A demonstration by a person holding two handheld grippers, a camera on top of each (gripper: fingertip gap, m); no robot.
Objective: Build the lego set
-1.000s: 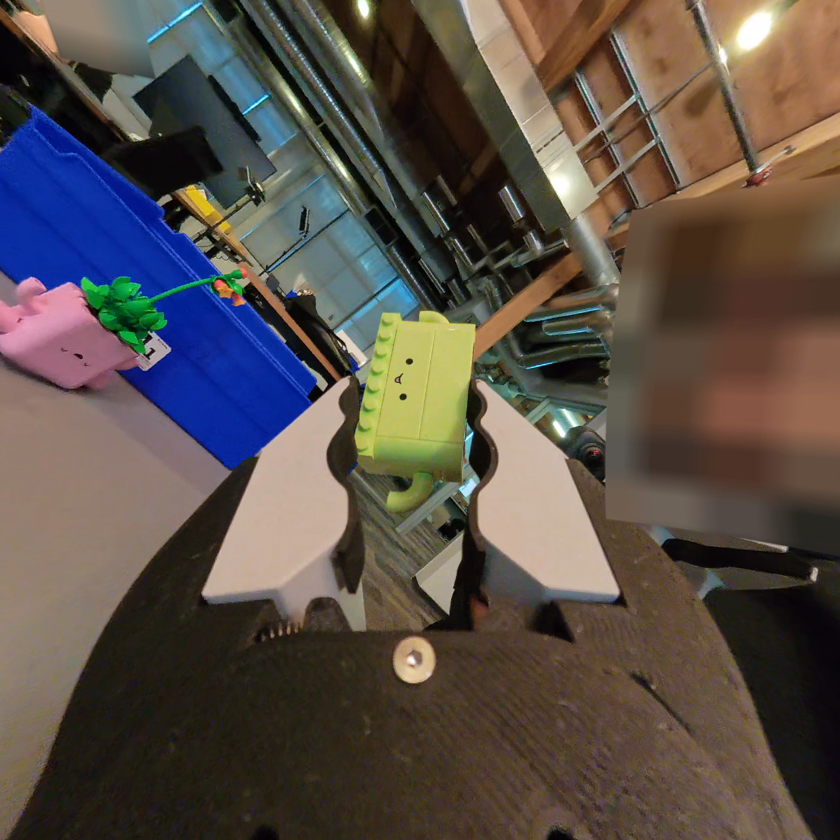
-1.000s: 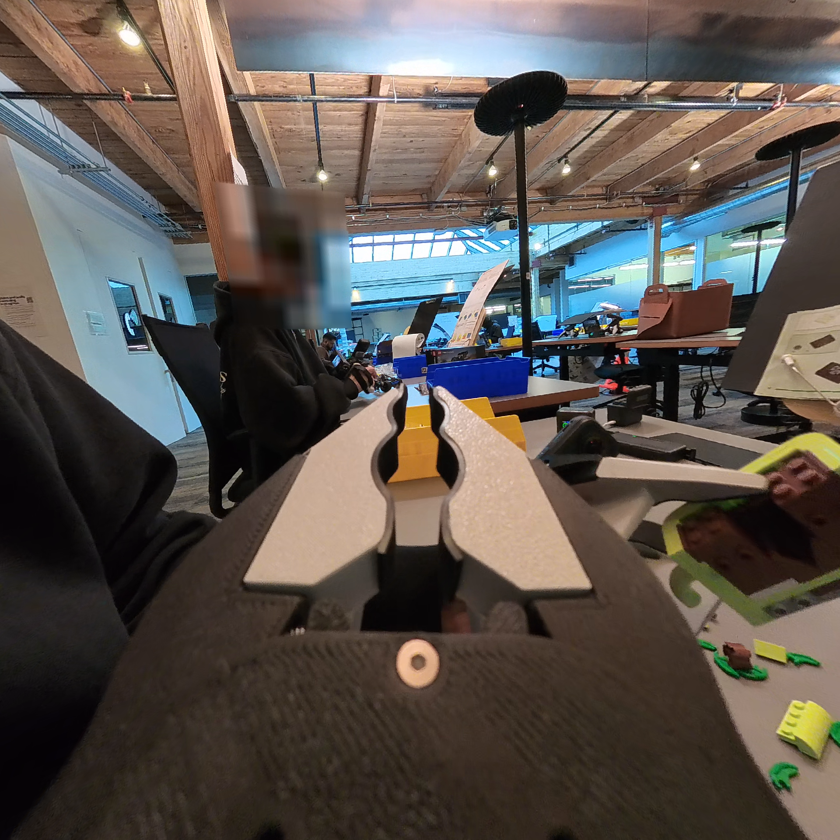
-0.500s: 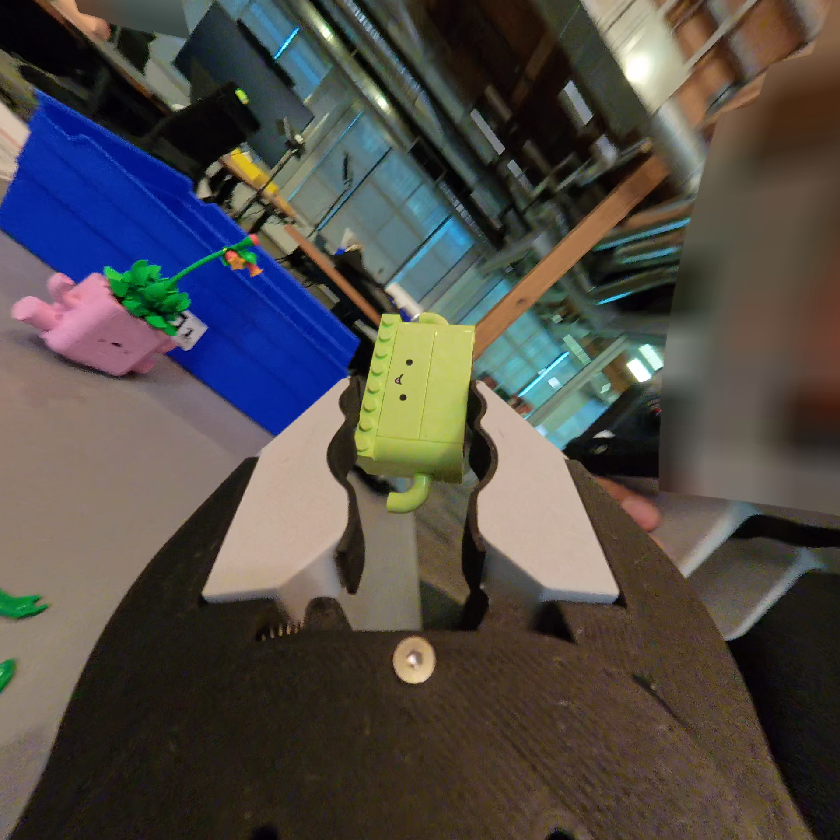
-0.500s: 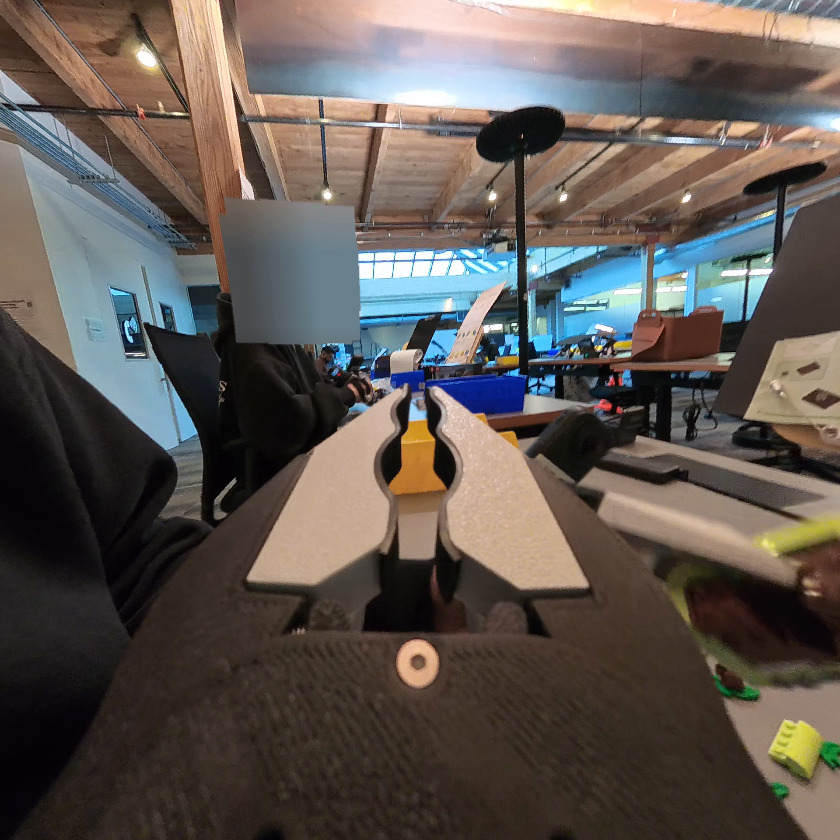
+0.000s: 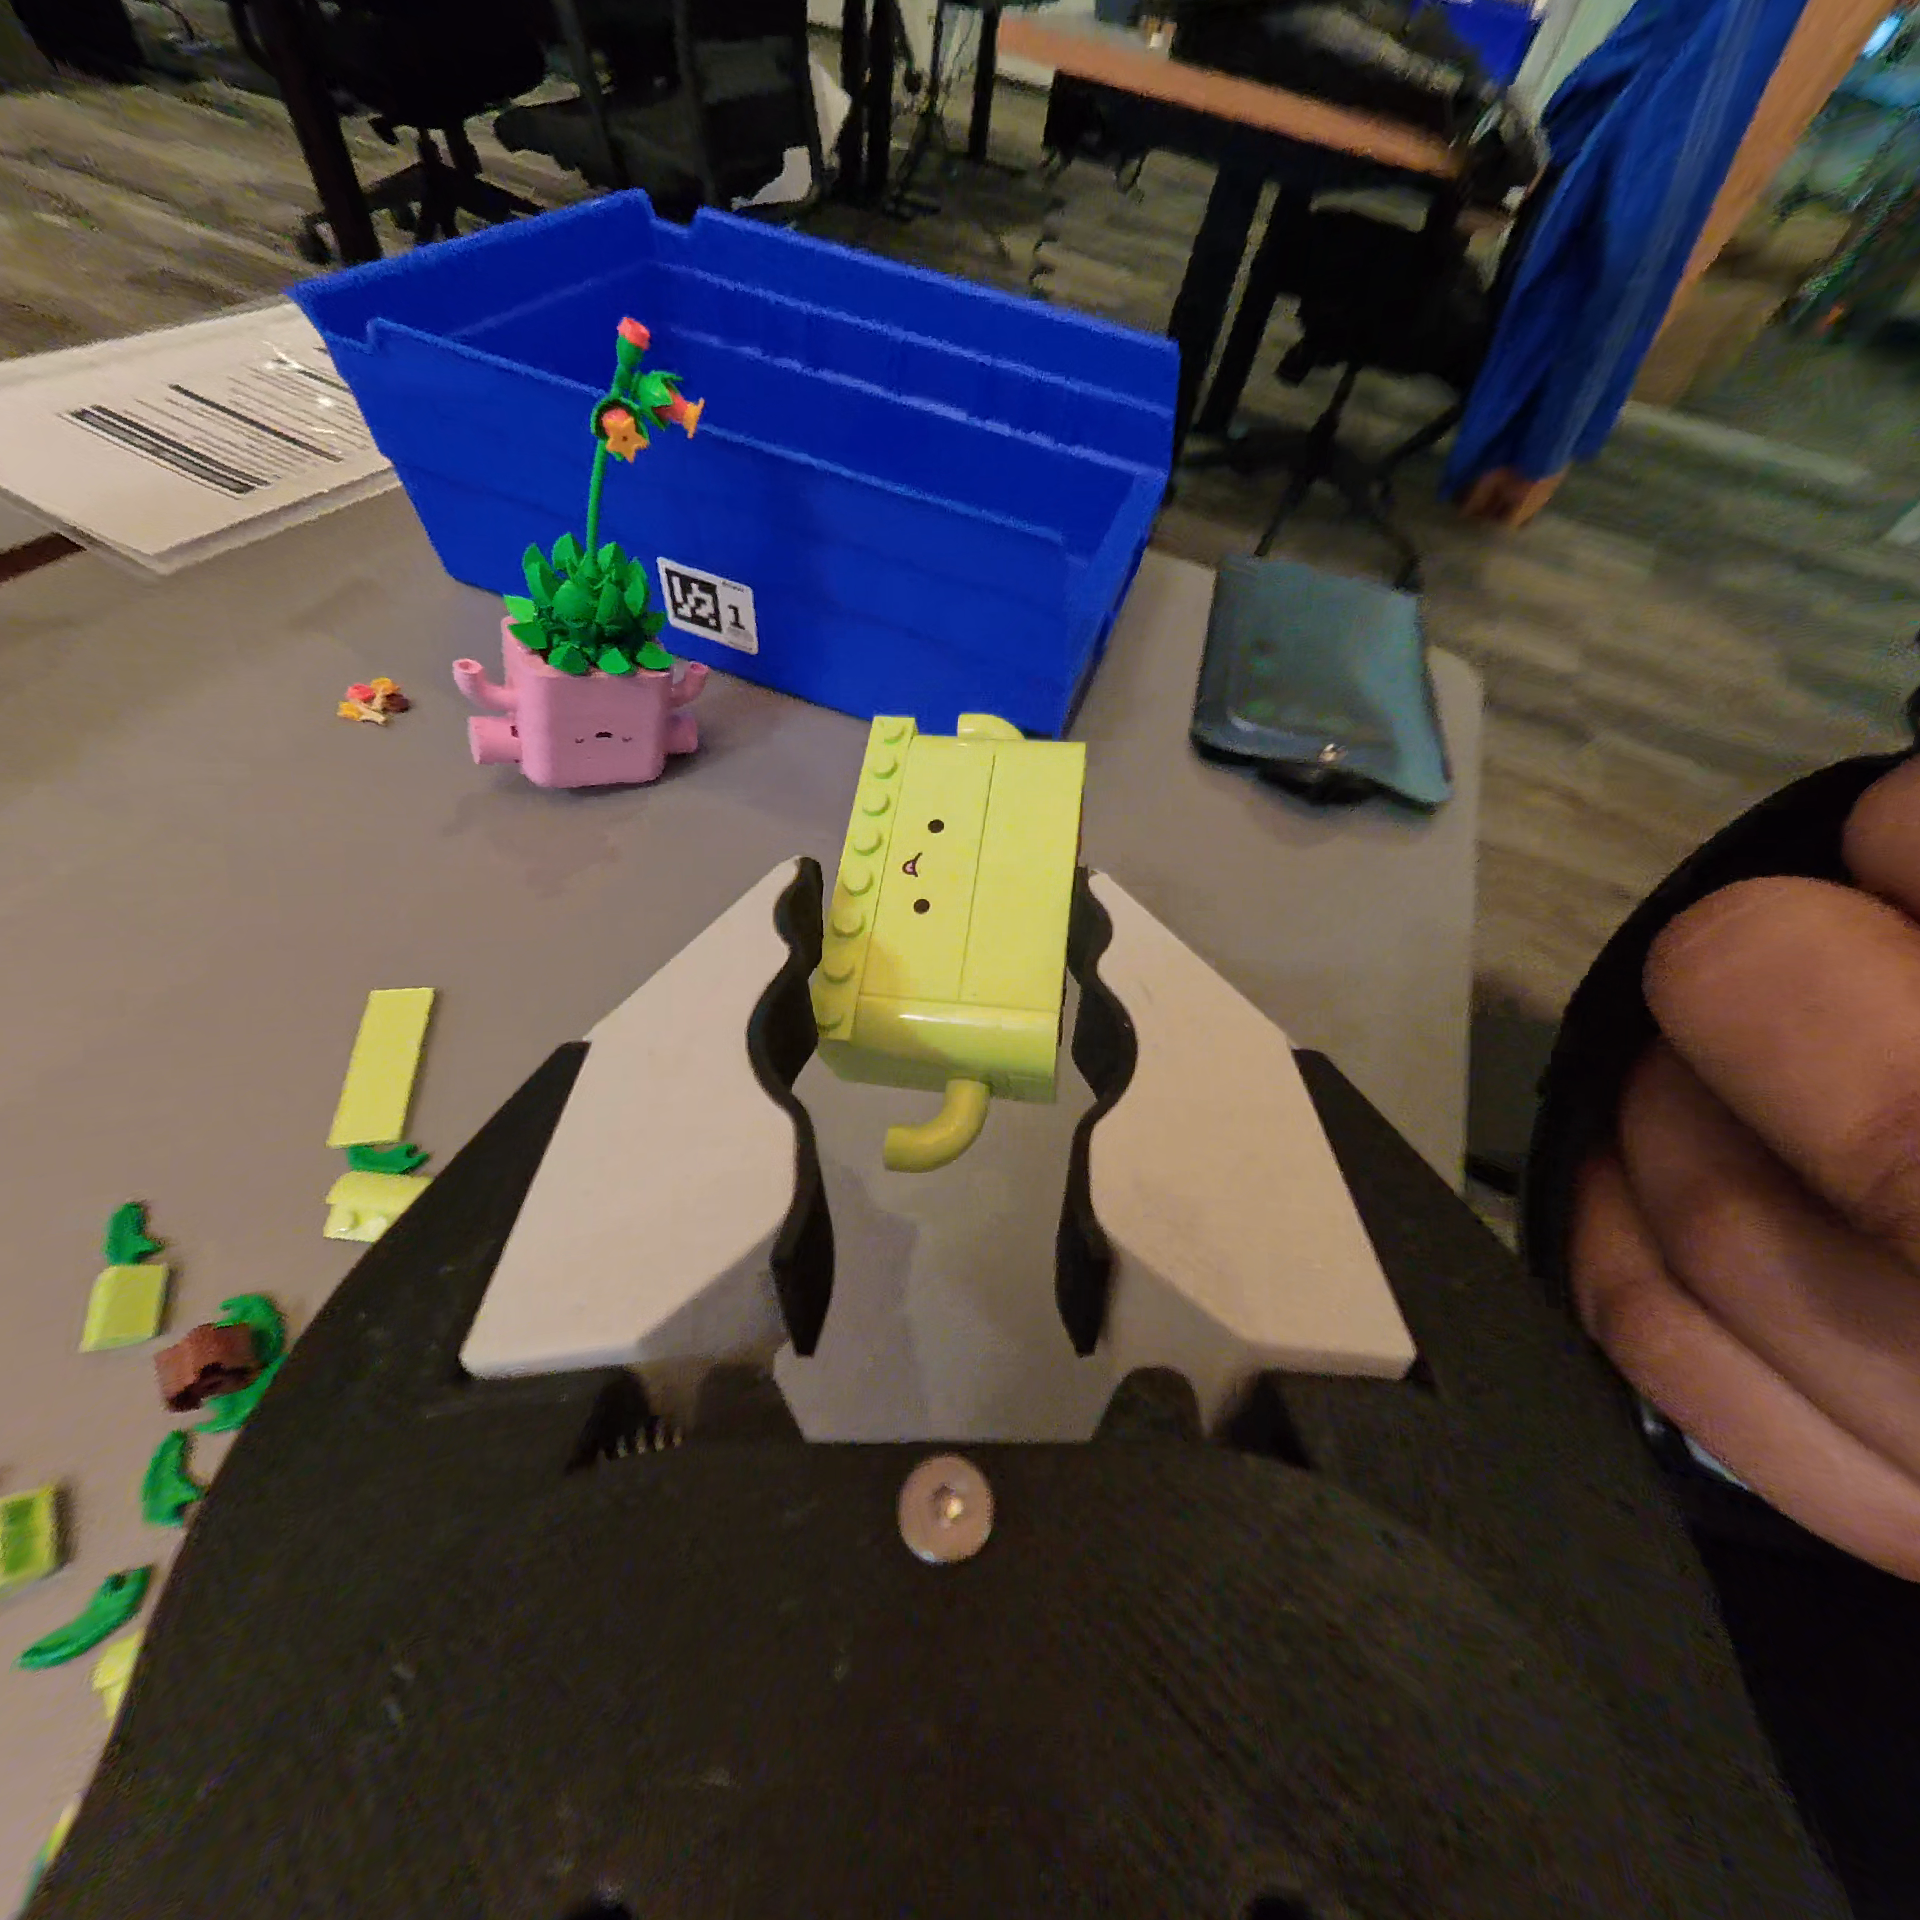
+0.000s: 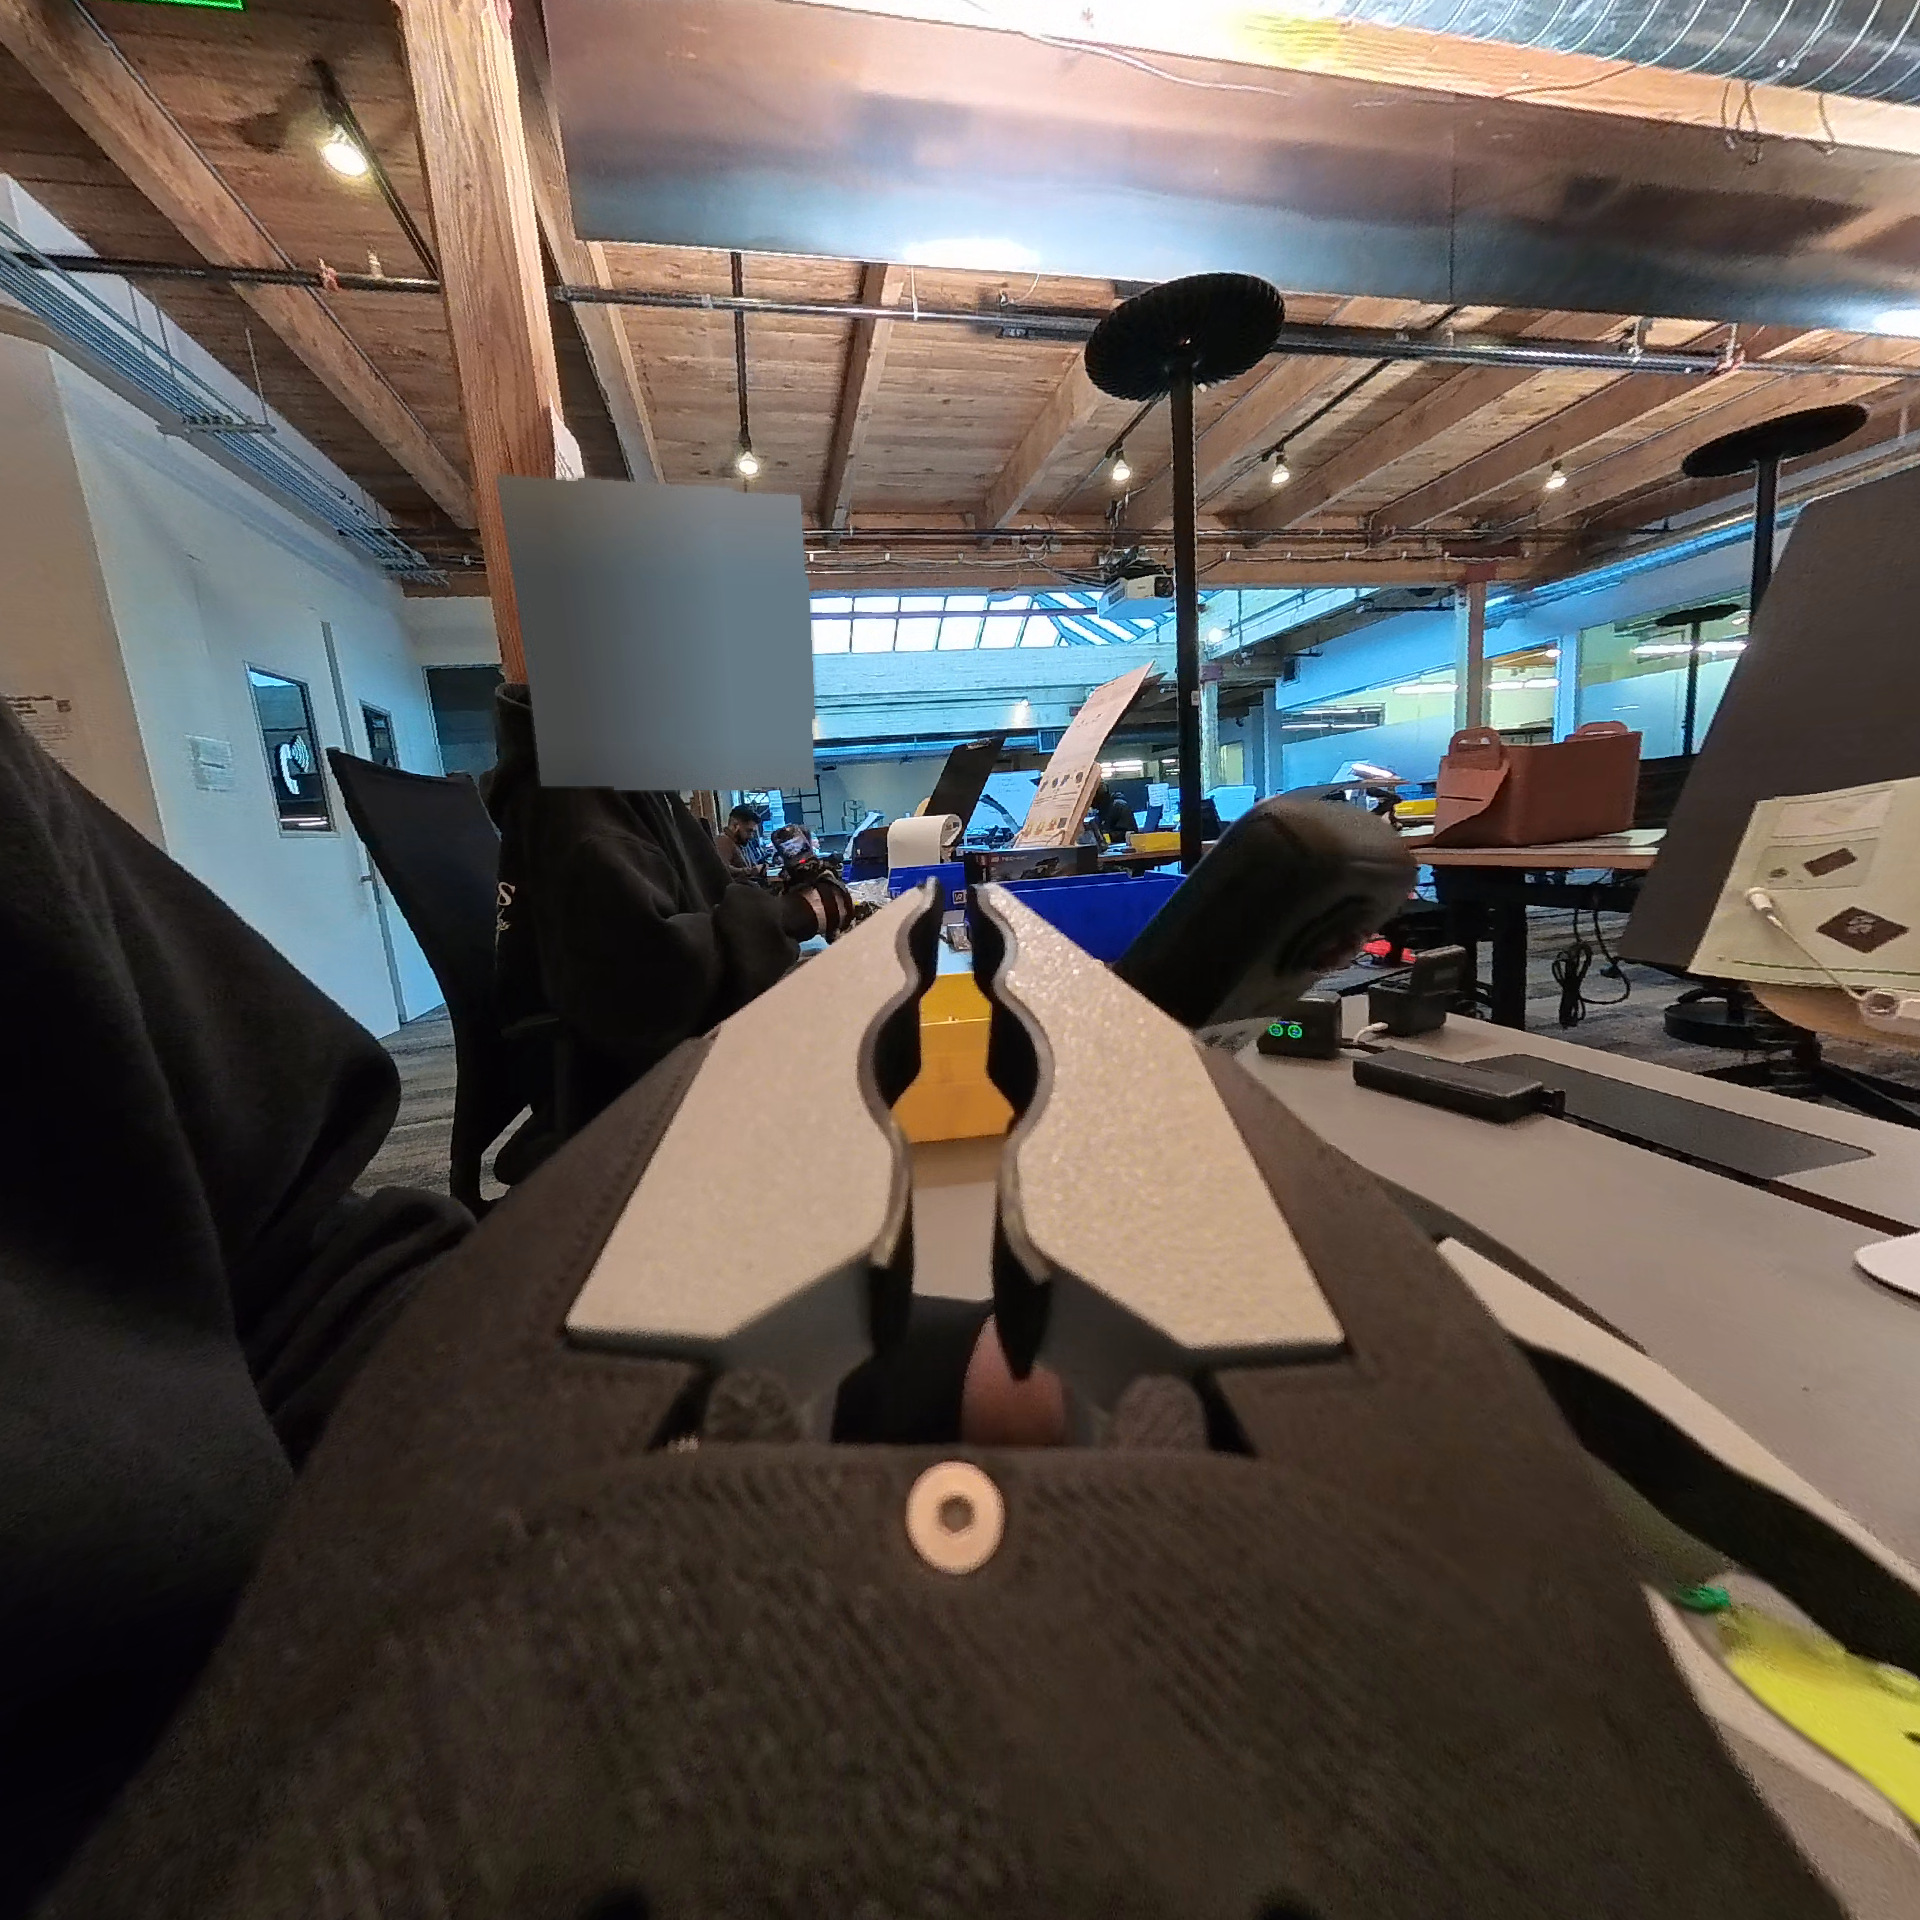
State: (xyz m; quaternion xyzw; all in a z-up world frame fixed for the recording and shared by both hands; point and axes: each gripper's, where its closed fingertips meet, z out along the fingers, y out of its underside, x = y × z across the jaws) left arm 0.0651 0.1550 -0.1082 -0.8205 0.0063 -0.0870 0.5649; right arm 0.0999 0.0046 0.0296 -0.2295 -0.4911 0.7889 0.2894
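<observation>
Ahead of left gripper (image 5: 940,935): grey table (image 5: 208,883), blue bin (image 5: 831,457) were seen.
Left grip: lime lego pot (image 5: 951,914) was clamped.
Right gripper (image 6: 958,914): nearly closed, nothing held.
Room: timber ceiling (image 6: 935,384).

So it's a grey table (image 5: 208,883), and the blue bin (image 5: 831,468) sits at the back of it. Right in front of the bin stands a pink lego pot (image 5: 587,717) with a green plant. Left of the bin there's a printed sheet (image 5: 177,436); right of it, a dark flat pouch (image 5: 1320,686), I think. Well in front, loose yellow-green and green pieces (image 5: 379,1065) lie scattered.
</observation>
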